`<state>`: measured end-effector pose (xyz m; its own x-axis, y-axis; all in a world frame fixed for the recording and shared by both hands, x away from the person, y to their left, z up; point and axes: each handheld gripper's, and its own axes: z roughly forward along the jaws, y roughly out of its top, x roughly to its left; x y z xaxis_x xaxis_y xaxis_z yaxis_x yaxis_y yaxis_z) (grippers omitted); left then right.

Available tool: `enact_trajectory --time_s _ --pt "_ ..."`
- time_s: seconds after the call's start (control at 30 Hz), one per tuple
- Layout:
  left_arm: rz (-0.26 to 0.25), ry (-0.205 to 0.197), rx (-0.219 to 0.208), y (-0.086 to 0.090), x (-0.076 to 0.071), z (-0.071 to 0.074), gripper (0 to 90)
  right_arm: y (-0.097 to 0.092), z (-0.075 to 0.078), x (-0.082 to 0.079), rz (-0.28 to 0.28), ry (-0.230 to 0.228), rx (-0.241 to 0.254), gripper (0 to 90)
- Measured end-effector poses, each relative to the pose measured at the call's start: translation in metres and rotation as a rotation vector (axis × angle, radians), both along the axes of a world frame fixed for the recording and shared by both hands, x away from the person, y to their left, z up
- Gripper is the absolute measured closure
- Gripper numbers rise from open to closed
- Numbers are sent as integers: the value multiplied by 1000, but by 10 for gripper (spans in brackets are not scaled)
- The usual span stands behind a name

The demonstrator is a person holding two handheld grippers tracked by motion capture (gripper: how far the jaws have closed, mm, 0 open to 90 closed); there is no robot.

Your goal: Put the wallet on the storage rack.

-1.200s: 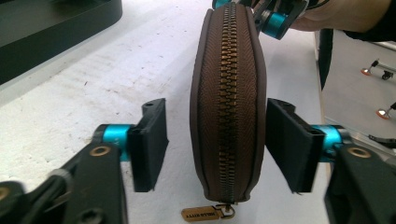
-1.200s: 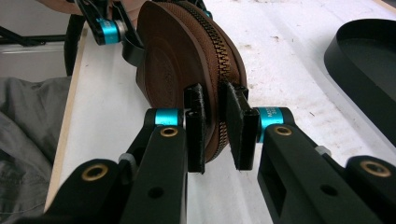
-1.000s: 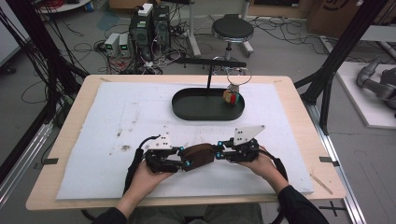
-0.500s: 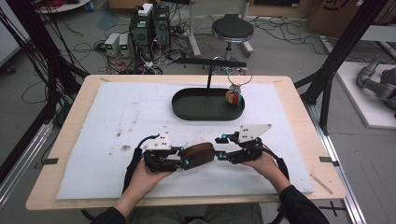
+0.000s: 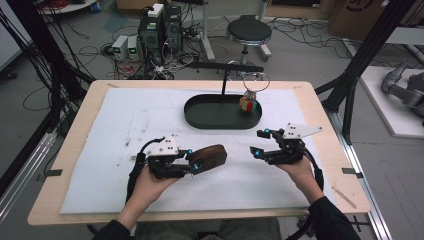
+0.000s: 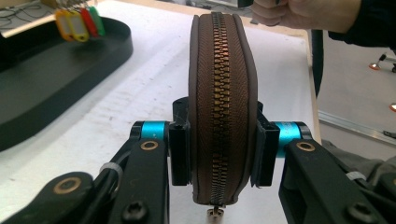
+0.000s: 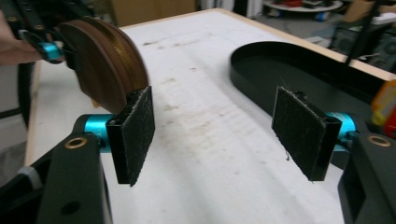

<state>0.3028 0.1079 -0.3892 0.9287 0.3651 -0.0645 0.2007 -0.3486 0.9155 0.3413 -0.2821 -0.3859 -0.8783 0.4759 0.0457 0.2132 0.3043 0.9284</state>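
Main worry here: the brown zip pouch (image 5: 208,157), left of centre in the high view, hangs off the surface with just the left claw (image 6: 219,154) pinching its flat sides near one end. If that grip loosens or the hand tilts, I'd guess the pouch swings or drops onto the white mat (image 5: 125,125). The right claw (image 7: 224,128), lower right of centre in the high view, has just been opening and stands wide, nothing between its pads, clear of the pouch.
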Motion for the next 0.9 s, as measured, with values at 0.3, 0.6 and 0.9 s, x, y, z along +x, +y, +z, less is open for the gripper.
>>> enact_trajectory --time_s 0.3,0.6,0.9 --pt "36 -21 -14 11 6 17 664 -17 -3 6 -90 16 11 275" --pt "71 -31 -23 9 17 26 664 -22 -5 10 -140 41 20 234" --pt "117 -46 -20 3 37 38 663 -25 -6 13 -181 50 24 220"
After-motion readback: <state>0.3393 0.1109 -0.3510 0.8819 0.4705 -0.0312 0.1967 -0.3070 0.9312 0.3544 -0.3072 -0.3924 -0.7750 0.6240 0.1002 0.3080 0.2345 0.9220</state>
